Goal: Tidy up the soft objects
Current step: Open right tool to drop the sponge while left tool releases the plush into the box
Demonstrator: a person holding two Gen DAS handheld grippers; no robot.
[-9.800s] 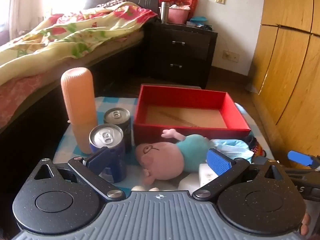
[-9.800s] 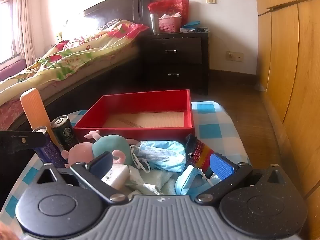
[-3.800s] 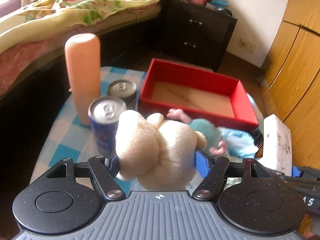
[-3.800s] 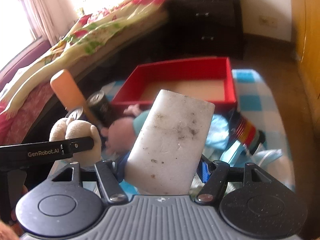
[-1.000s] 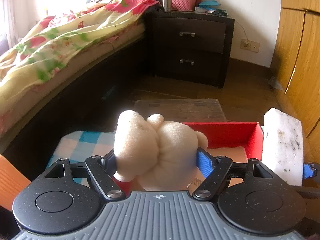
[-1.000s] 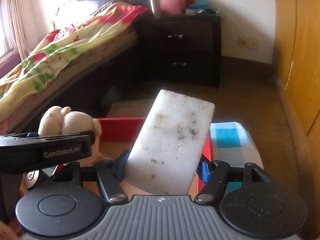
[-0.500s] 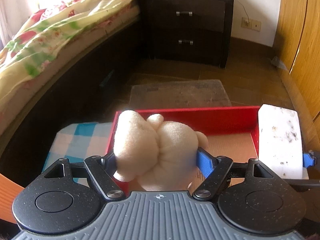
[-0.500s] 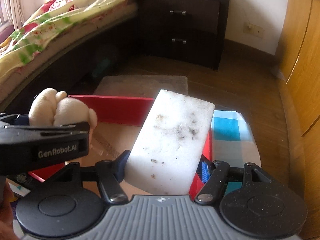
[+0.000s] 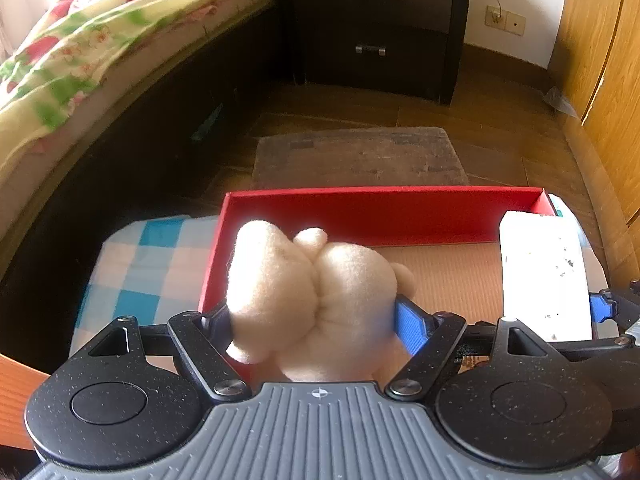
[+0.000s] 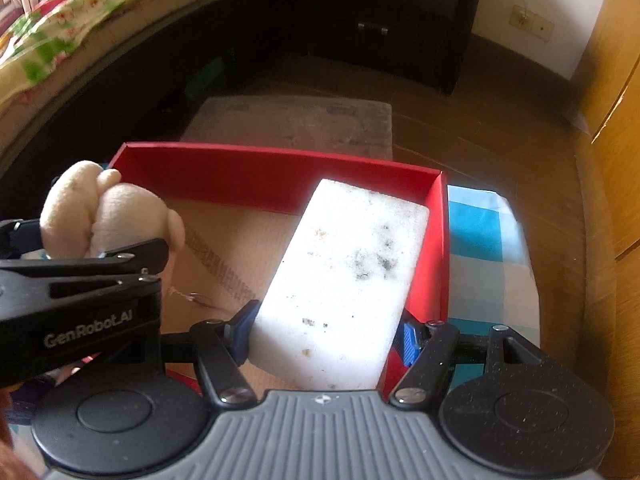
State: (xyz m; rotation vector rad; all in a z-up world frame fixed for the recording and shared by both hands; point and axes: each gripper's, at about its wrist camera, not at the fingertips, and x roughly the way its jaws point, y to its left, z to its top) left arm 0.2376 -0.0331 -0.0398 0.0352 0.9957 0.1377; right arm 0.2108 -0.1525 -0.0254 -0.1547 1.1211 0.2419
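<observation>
Left tool (image 9: 316,322) clamps plush toy (image 9: 308,300)

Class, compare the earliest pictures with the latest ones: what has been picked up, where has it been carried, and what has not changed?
The left gripper has taken the cream plush toy from the table, and the right gripper the white sponge. Both now hang over the red box, tilted down toward it. The box has not moved and holds nothing yet; neither item has been let go.
</observation>
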